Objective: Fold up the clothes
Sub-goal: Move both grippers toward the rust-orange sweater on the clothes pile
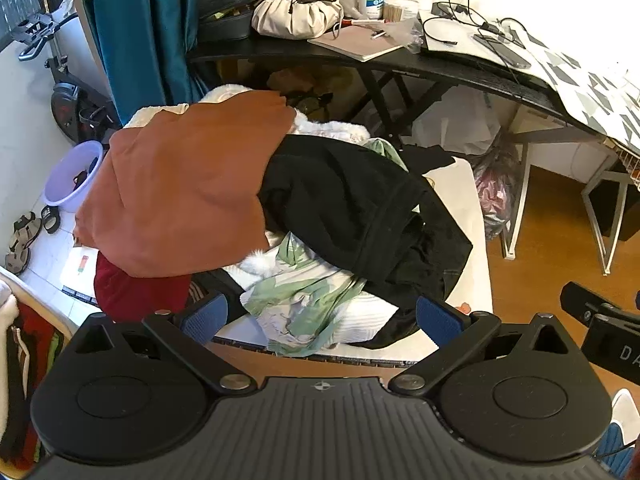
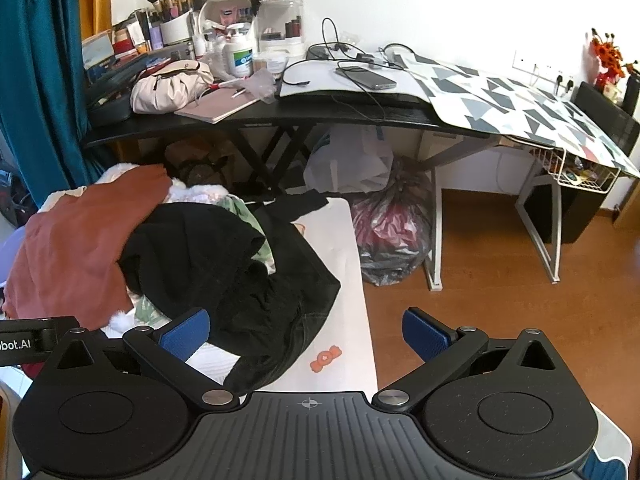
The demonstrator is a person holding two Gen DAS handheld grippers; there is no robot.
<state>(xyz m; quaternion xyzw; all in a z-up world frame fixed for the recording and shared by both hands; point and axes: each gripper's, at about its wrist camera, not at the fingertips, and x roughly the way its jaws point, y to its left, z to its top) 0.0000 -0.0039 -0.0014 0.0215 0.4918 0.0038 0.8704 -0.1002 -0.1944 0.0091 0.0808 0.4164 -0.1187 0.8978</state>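
A pile of clothes lies on a white padded surface (image 2: pixel 352 280). On top are an orange-brown garment (image 1: pixel 180 188) (image 2: pixel 76 248) and a crumpled black garment (image 1: pixel 360 216) (image 2: pixel 232 272). A green-and-white leaf-print piece (image 1: pixel 304 300) sticks out underneath, and a dark red one (image 1: pixel 136 292) hangs at the left. My left gripper (image 1: pixel 322 314) hovers open above the near edge of the pile, holding nothing. My right gripper (image 2: pixel 306 336) is open over the black garment's near edge, also holding nothing. Part of the right gripper (image 1: pixel 600 320) shows at the right of the left wrist view.
A cluttered black desk (image 2: pixel 280 116) stands beyond the pile, with bags (image 2: pixel 384 232) and a white-legged table (image 2: pixel 536 216) on the wooden floor to the right. A teal curtain (image 1: pixel 140 32), a lilac basin (image 1: pixel 68 176) and sandals (image 1: pixel 24 236) are at the left.
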